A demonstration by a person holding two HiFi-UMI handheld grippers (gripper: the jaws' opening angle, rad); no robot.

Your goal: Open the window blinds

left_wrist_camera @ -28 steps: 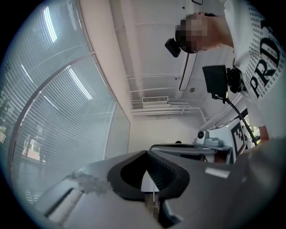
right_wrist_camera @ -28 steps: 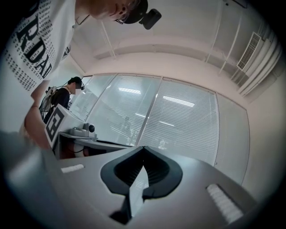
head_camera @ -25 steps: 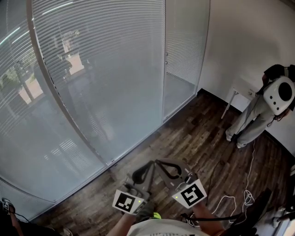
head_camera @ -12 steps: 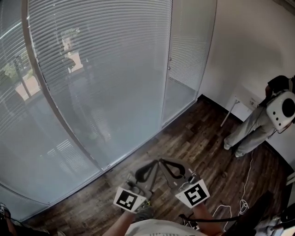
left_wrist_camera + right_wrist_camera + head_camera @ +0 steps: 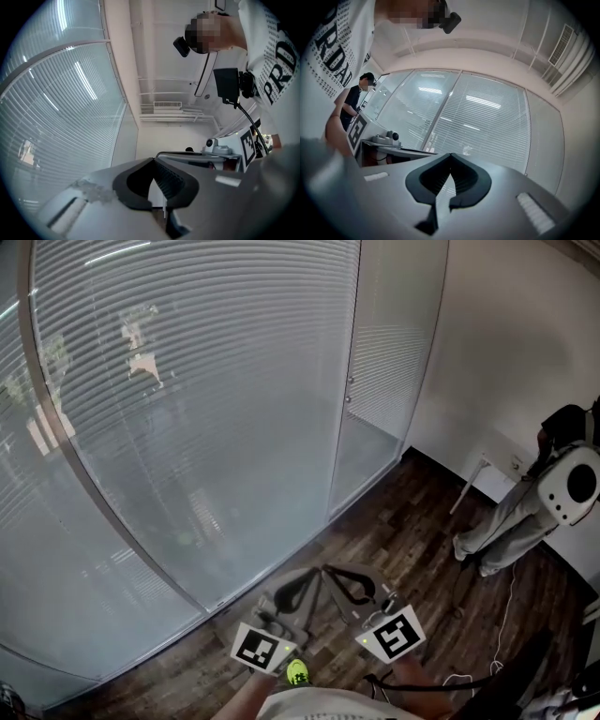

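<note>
While left gripper (image 5: 153, 160), right gripper (image 5: 451, 155) pinch closed (empty), blinds (image 5: 206, 381): thin ribbed slats.

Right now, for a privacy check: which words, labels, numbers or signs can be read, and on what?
"PRD", cut off at the edge: black print on the person's white T-shirt.
Fine print beside it: too small to read.
Black-and-white square markers: patterns, no words.

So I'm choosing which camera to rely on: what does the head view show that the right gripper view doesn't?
Head view only: the wooden floor, right up to the foot of the glass. Right gripper view only: the air vent up high, and the right gripper's jaws meeting tip to tip, empty. Both: the blinds, slats closed.
</note>
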